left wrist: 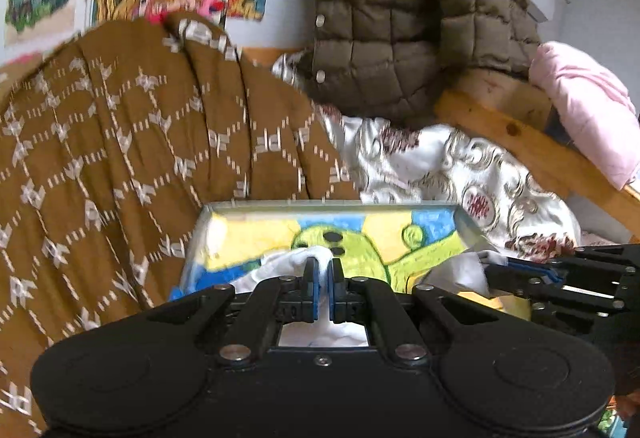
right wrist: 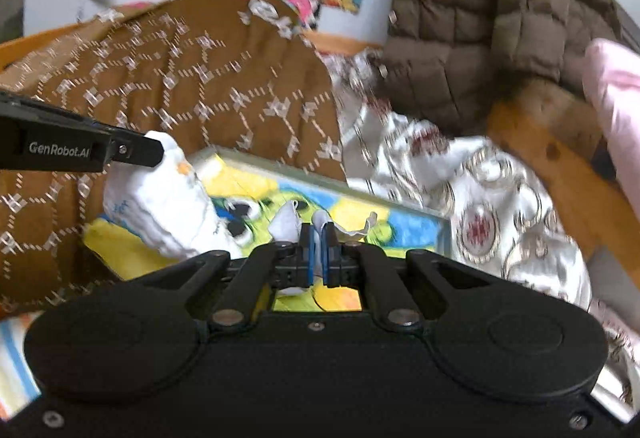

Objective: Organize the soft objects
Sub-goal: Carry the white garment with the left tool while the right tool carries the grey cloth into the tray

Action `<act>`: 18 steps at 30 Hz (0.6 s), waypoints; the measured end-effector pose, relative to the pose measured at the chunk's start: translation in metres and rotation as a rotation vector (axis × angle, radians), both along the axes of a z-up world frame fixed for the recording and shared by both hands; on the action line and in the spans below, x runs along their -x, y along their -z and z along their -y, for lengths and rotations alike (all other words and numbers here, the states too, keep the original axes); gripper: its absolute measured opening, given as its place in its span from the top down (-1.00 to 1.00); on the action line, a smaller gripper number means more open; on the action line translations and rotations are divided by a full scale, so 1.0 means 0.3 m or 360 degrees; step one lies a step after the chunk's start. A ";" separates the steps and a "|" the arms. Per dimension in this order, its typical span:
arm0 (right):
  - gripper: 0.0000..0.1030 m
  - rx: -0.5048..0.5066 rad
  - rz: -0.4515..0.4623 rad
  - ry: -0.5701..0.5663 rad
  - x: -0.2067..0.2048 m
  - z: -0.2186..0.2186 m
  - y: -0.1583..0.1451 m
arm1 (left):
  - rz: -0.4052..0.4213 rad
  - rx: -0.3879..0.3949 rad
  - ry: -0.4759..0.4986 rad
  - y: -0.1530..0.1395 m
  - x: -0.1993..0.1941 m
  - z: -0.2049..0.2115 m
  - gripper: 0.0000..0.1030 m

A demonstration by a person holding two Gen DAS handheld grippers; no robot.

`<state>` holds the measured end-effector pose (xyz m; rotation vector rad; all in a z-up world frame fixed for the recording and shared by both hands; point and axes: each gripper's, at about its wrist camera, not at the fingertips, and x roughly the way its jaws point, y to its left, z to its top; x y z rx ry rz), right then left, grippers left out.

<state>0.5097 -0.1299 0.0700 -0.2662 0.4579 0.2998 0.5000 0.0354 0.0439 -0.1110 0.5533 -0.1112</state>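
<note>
Left wrist view: left gripper (left wrist: pixel 323 270) and right gripper (right wrist: pixel 318 234) each pinching white cloth (right wrist: pixel 160 198) above colourful painting (left wrist: pixel 400 234).

Left gripper (left wrist: pixel 323 270) clamped on white cloth (left wrist: pixel 280 266) above framed drawing (left wrist: pixel 400 234); right gripper (left wrist: pixel 496 270) grips the cloth's other end.
</note>
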 end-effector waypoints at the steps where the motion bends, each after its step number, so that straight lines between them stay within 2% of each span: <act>1: 1.00 0.0001 -0.0024 0.0010 -0.027 0.005 0.009 | -0.0018 0.0009 0.0001 0.022 -0.009 0.000 0.93; 10: 1.00 0.0127 -0.0223 0.0041 -0.057 0.088 0.180 | -0.0194 0.0042 0.0009 0.147 -0.052 0.014 0.92; 12: 1.00 0.0145 -0.0259 0.0057 -0.083 0.108 0.221 | -0.0206 0.0027 0.0019 0.156 -0.046 0.019 0.89; 14: 0.99 0.0142 -0.0288 0.0069 -0.092 0.120 0.242 | -0.0206 0.0022 0.0041 0.157 -0.035 0.021 0.78; 16: 0.80 0.0134 -0.0302 0.0068 -0.089 0.130 0.247 | -0.0207 0.0040 0.0066 0.154 -0.022 0.020 0.64; 18: 0.62 0.0128 -0.0303 0.0063 -0.081 0.138 0.236 | -0.0197 0.0048 0.0076 0.145 -0.003 0.019 0.59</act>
